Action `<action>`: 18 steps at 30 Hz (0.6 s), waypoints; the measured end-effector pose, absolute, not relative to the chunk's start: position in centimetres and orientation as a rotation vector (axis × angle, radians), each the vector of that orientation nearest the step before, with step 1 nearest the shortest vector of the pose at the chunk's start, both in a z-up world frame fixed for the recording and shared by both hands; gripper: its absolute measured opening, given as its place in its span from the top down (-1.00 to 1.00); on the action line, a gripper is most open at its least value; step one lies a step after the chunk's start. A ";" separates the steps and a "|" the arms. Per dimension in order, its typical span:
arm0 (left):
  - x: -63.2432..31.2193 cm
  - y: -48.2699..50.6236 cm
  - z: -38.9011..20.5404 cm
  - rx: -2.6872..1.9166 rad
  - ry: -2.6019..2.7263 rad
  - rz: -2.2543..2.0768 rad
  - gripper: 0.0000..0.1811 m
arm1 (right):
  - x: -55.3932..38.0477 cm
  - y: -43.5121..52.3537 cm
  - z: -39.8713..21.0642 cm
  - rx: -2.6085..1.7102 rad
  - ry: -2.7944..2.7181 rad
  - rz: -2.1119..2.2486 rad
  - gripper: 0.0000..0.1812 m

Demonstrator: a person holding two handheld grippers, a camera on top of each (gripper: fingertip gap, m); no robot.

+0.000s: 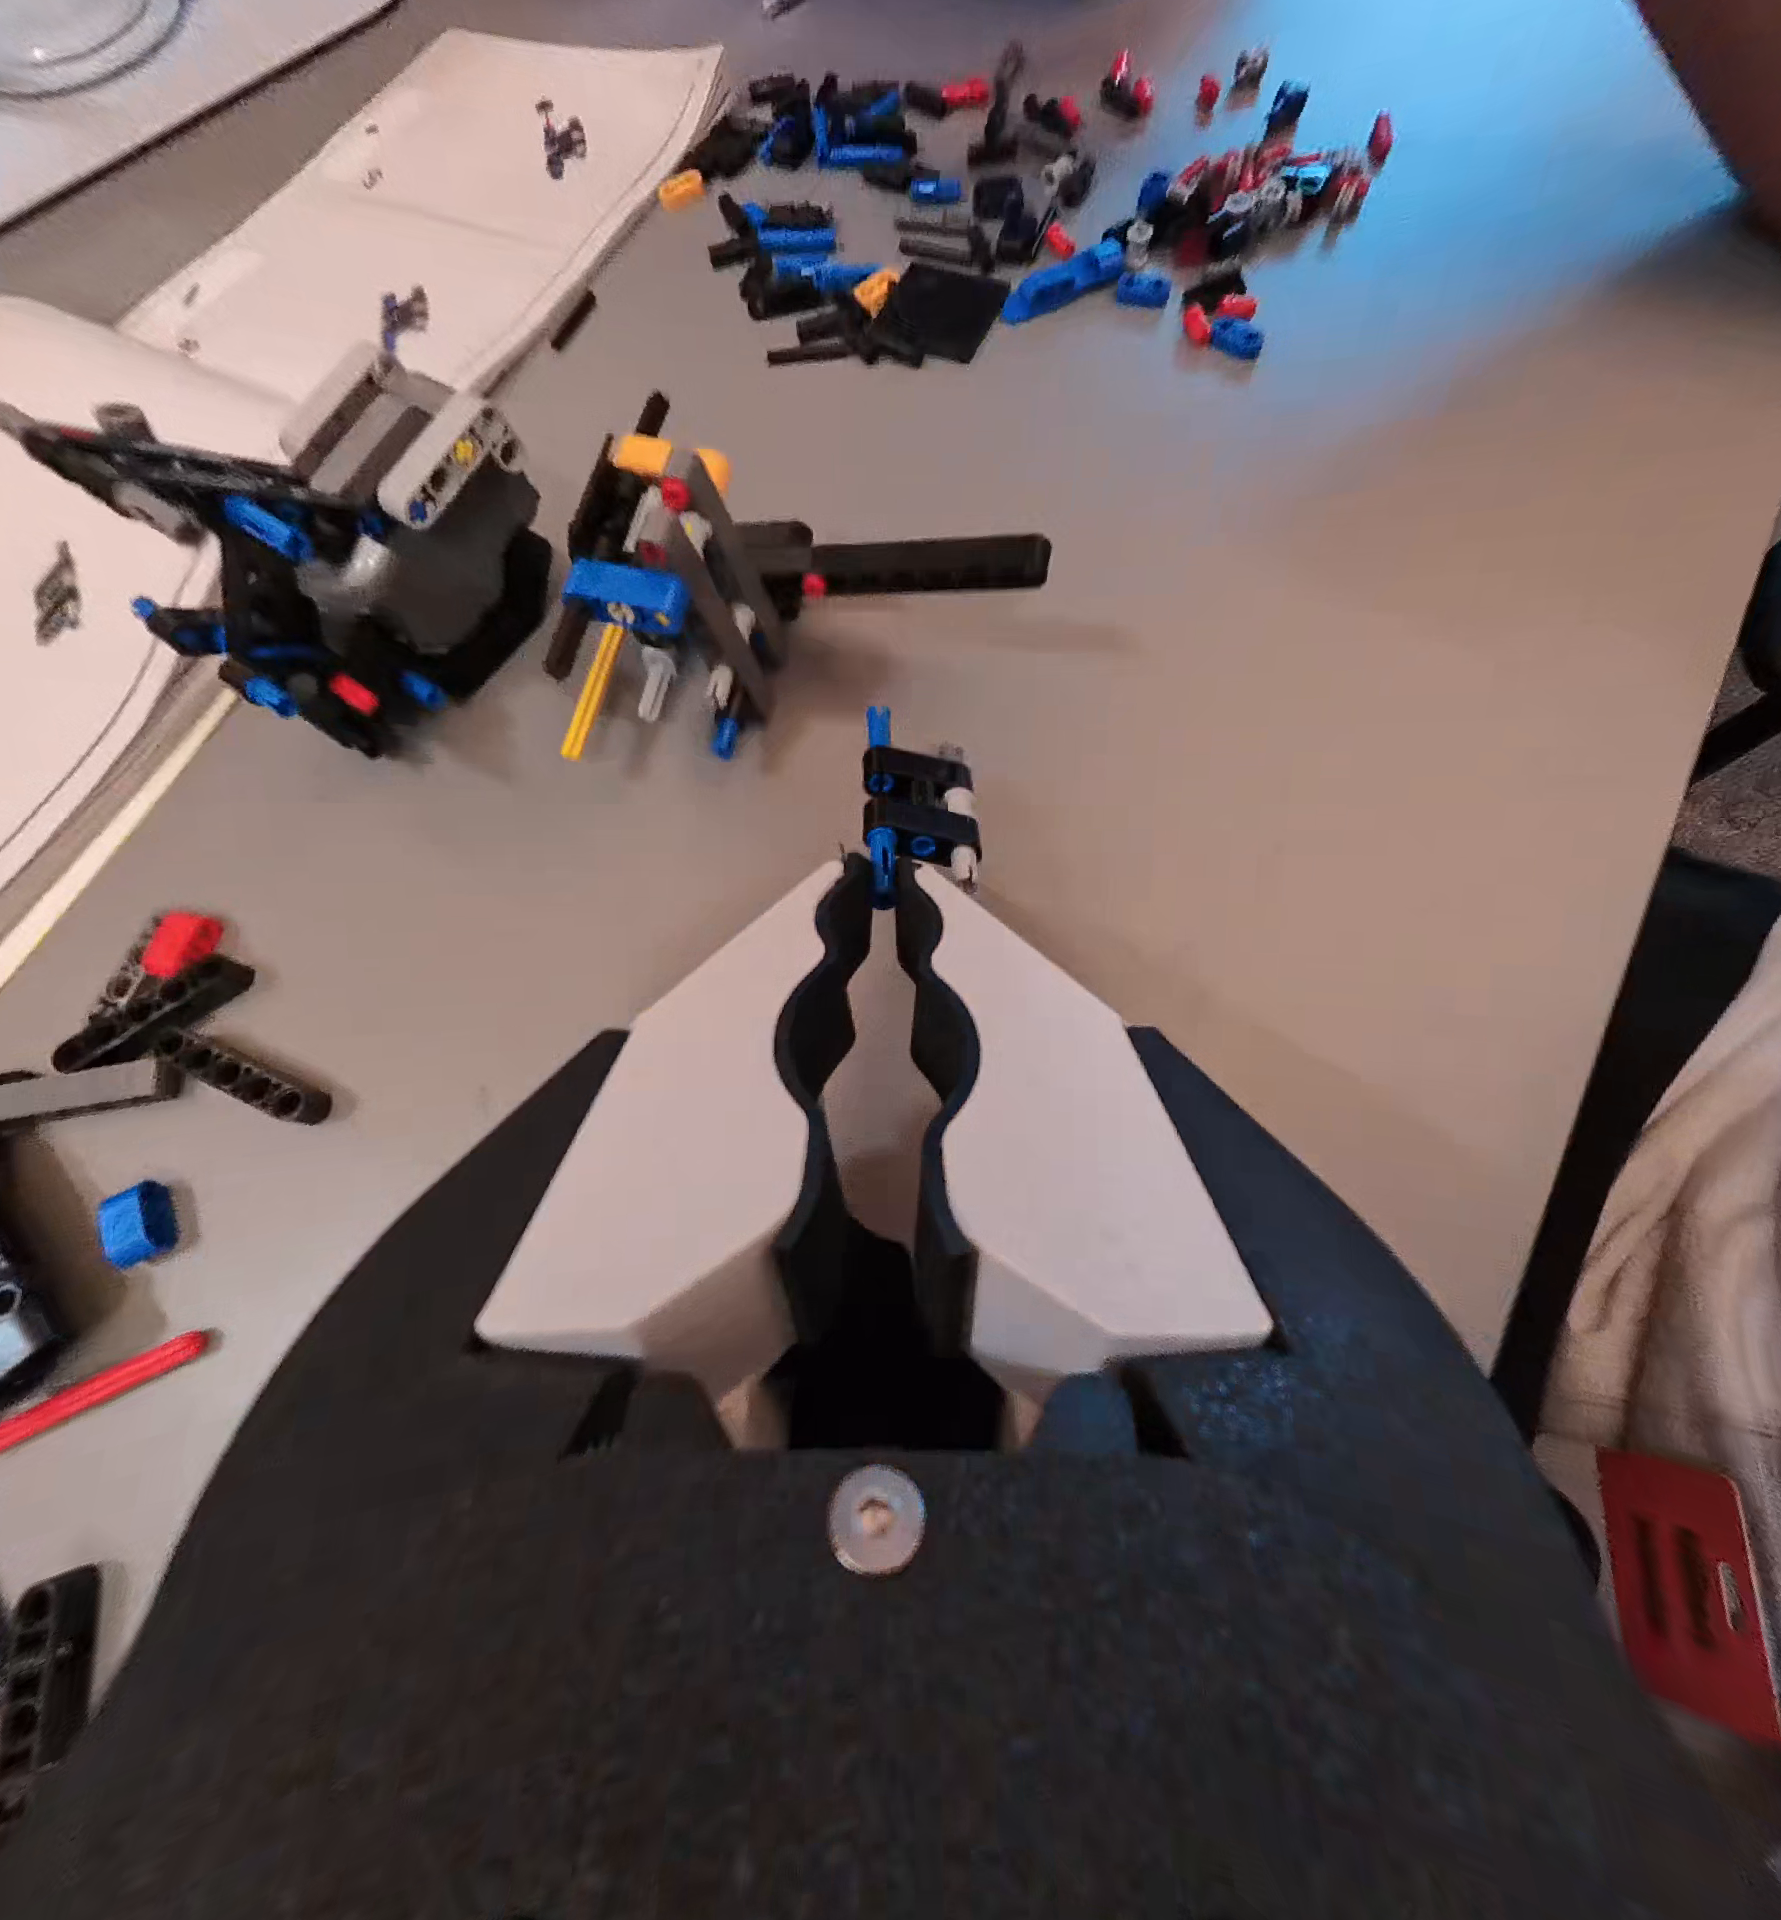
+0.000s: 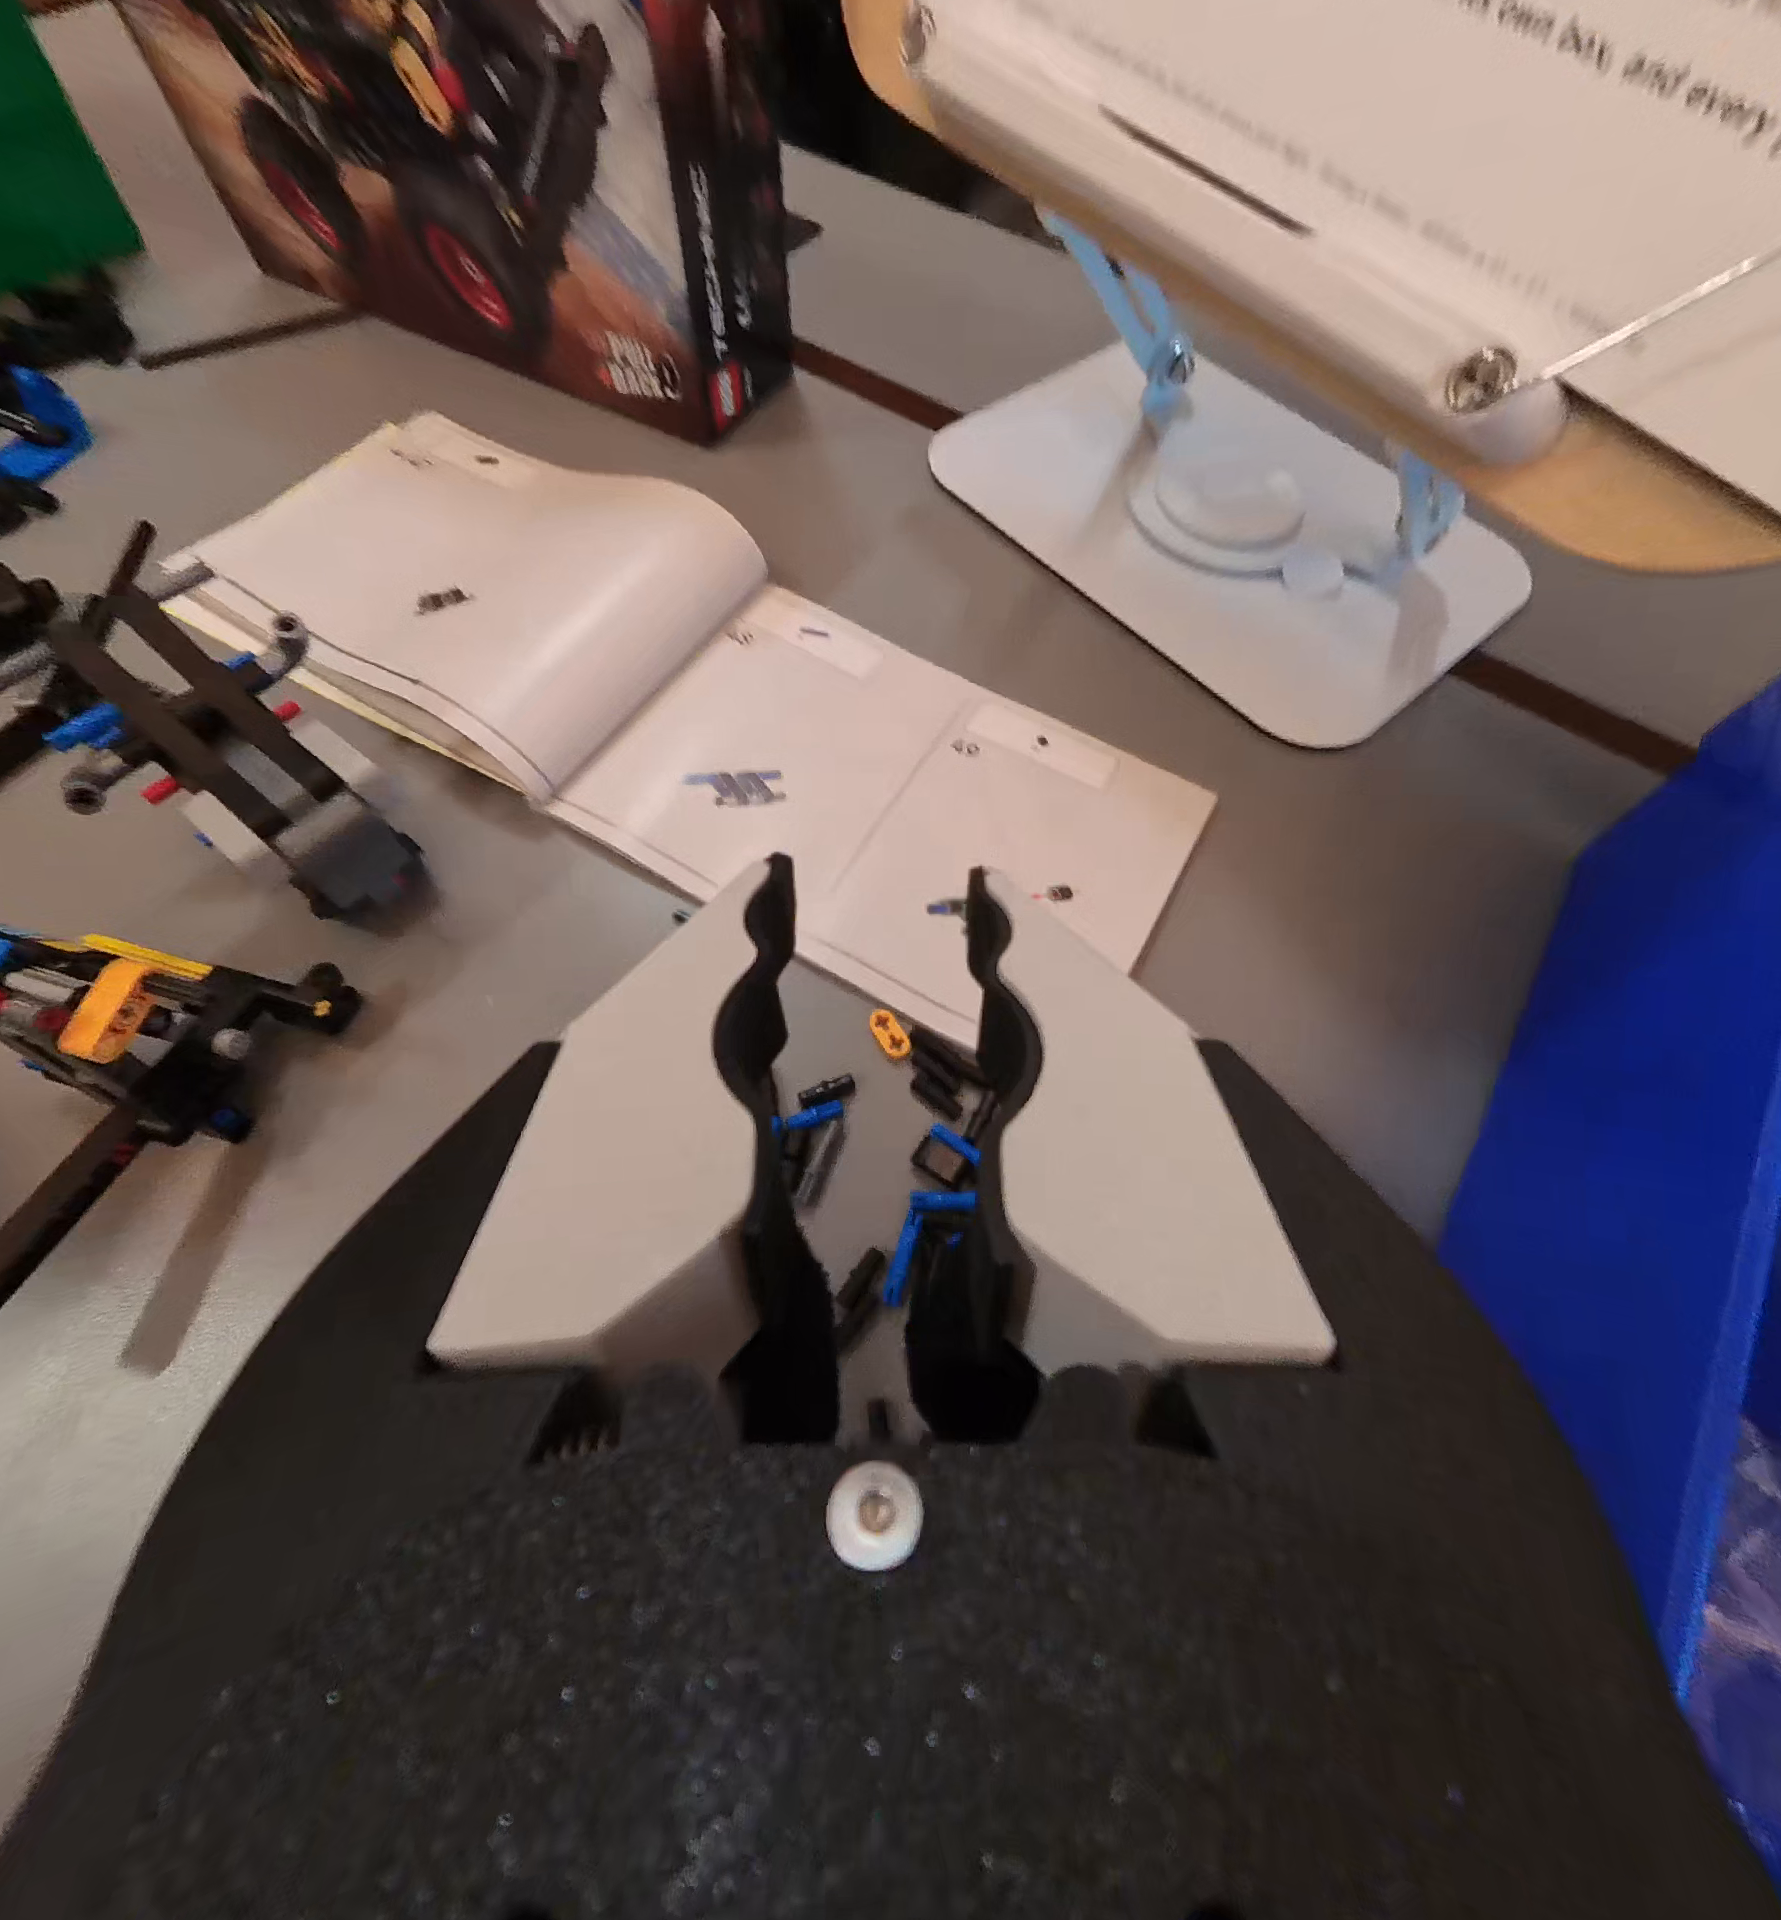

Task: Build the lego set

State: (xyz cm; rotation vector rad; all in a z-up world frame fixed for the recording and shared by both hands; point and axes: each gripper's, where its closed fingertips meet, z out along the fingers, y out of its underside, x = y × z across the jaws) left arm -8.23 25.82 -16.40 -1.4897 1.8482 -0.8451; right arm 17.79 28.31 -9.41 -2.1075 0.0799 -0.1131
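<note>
My left gripper (image 1: 881,883) is shut on the blue pin of a small black-and-blue subassembly (image 1: 917,800), held above the grey table. Two larger builds stand beyond it: a black, grey and blue one (image 1: 346,561) and one with orange, yellow and a long black beam (image 1: 699,582). A pile of loose parts (image 1: 1021,208) lies at the far side. My right gripper (image 2: 881,883) is open and empty above small loose pins (image 2: 865,1143) near the open instruction booklet (image 2: 761,748). The two builds also show in the right wrist view, the grey and black one (image 2: 242,748) and the orange one (image 2: 127,1018).
A set box (image 2: 512,187) and a white stand holding a board (image 2: 1229,540) are behind the booklet. A blue bag (image 2: 1675,1143) is at the right. Loose beams, a blue piece (image 1: 138,1226) and a red axle (image 1: 75,1397) lie at the left. A person's sleeve (image 1: 1717,1195) is at the table's right edge. Across from one pair of fingers to the other is roughly 25 cm.
</note>
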 end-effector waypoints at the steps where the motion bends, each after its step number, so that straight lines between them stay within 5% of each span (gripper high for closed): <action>1: -8.3 25.9 -16.7 -1.496 1.856 -0.840 0.97 | 18.0 28.2 -9.6 -2.122 0.090 -0.120 0.65; 18: -8.8 24.9 -18.8 -1.541 2.005 -0.916 0.93 | 18.7 26.9 -13.4 -2.304 0.095 -0.176 0.54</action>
